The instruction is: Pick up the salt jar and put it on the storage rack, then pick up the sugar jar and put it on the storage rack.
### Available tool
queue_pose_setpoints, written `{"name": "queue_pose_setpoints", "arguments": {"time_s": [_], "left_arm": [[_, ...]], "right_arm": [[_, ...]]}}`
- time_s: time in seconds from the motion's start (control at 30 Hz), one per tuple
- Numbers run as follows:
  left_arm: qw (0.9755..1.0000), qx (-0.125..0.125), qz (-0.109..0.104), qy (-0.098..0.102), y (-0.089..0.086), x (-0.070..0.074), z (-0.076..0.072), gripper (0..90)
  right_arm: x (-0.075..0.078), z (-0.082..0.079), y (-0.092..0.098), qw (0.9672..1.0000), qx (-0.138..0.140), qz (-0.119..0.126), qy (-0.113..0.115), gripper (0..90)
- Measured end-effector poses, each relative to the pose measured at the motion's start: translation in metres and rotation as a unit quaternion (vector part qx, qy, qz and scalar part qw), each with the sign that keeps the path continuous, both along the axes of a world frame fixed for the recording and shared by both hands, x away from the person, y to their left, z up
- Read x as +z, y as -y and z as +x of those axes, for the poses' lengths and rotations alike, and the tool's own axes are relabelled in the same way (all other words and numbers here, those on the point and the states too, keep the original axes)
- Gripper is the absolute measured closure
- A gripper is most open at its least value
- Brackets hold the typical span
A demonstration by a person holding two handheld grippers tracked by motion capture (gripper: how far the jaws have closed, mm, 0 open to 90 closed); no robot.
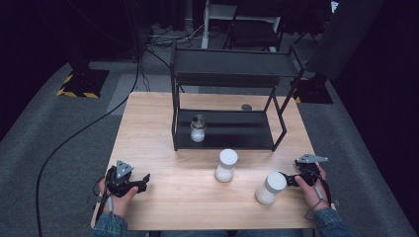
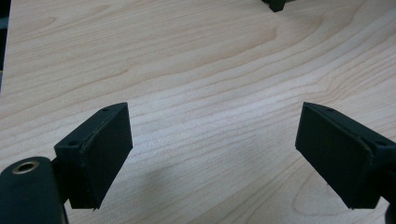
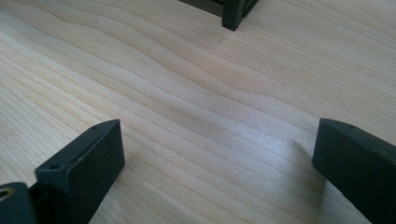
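Note:
My left gripper (image 1: 143, 180) rests near the table's front left corner, held by a hand. In the left gripper view its jaws (image 2: 212, 126) stand open over bare wood with nothing between them. My right gripper (image 1: 287, 178) sits at the front right, close beside a white jar (image 1: 270, 188). In the right gripper view its jaws (image 3: 219, 140) are open, with only wood between them. A second white jar (image 1: 226, 165) stands at the table's middle. A small glass jar (image 1: 197, 129) with white contents and a dark lid stands on the lower shelf of a black rack (image 1: 225, 63).
The rack fills the back half of the wooden table (image 1: 163, 207). One of its feet appears in the left gripper view (image 2: 275, 4), and a foot appears in the right gripper view (image 3: 232, 18). A small round grey lid (image 1: 246, 107) lies behind the lower shelf.

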State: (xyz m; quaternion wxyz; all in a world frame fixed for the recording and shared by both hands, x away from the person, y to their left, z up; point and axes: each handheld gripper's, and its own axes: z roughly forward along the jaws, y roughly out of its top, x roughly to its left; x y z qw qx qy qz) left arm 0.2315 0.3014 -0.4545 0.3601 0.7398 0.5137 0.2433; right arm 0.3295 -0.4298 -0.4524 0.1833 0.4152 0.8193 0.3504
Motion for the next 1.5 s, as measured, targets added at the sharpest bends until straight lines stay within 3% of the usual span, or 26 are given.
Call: {"name": "queue_pose_setpoints", "arguments": {"time_s": [0.37,0.47,0.63,1.5], "left_arm": [[0.9996,0.001,0.017,-0.021,0.004,-0.002,0.004,10.8],[0.9987,0.004,0.033,-0.039,0.009,0.001,0.008,10.5],[0.9982,0.018,0.017,-0.054,0.007,0.002,0.010,8.5],[0.9977,0.023,0.018,-0.061,0.009,0.003,0.013,1.9]], "right_arm": [[0.000,0.000,0.000,1.0000,0.000,0.000,0.000,2.3],[0.000,0.000,0.000,1.0000,0.000,0.000,0.000,2.3],[0.000,0.000,0.000,1.0000,0.000,0.000,0.000,2.2],[0.000,0.002,0.002,1.0000,0.008,0.000,-0.001,2.1]]}}
